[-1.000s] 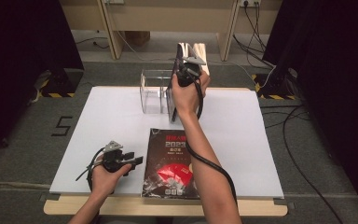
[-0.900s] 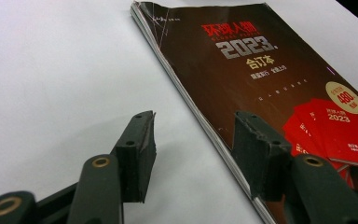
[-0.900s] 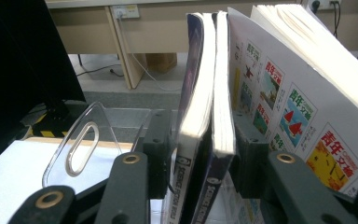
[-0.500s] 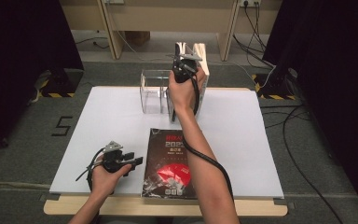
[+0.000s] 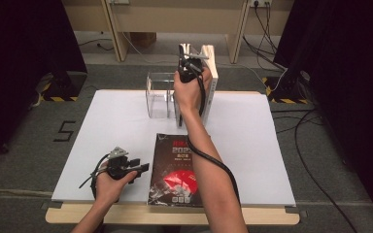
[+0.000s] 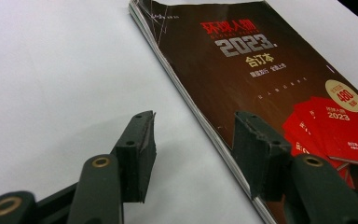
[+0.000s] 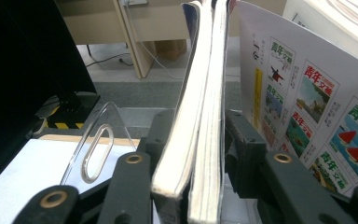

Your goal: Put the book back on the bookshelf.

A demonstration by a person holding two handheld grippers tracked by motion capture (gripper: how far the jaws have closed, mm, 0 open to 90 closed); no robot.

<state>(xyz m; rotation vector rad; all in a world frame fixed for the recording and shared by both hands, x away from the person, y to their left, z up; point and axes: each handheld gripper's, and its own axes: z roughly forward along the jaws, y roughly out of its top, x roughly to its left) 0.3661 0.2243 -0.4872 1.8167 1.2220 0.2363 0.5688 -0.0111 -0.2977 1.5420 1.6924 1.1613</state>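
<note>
My right gripper point(image 5: 190, 60) is raised at the back of the table, over the white board point(image 5: 102, 126). Its jaws have just been closing on two thin upright books point(image 7: 205, 93), and both pads now sit against their sides point(image 7: 193, 135). A third magazine with coloured picture tiles point(image 7: 307, 102) leans just to the right of them. The books point(image 5: 209, 68) stand beside a clear acrylic stand point(image 5: 158, 94). My left gripper point(image 5: 143, 167) rests low at the front left, open and with nothing between its jaws point(image 6: 193, 140), beside a dark magazine with red art point(image 6: 270, 79) that lies flat point(image 5: 177, 167).
The clear stand's slotted divider point(image 7: 93, 149) rises left of the held books. Wooden furniture legs point(image 5: 114, 29) and floor cables point(image 5: 315, 160) lie beyond the table. White board stretches free on the left and right of the flat magazine.
The upright books in the right gripper have turned slightly and now show more edge-on, with the hand shifted a little. The left hand and the flat magazine have not moved.
</note>
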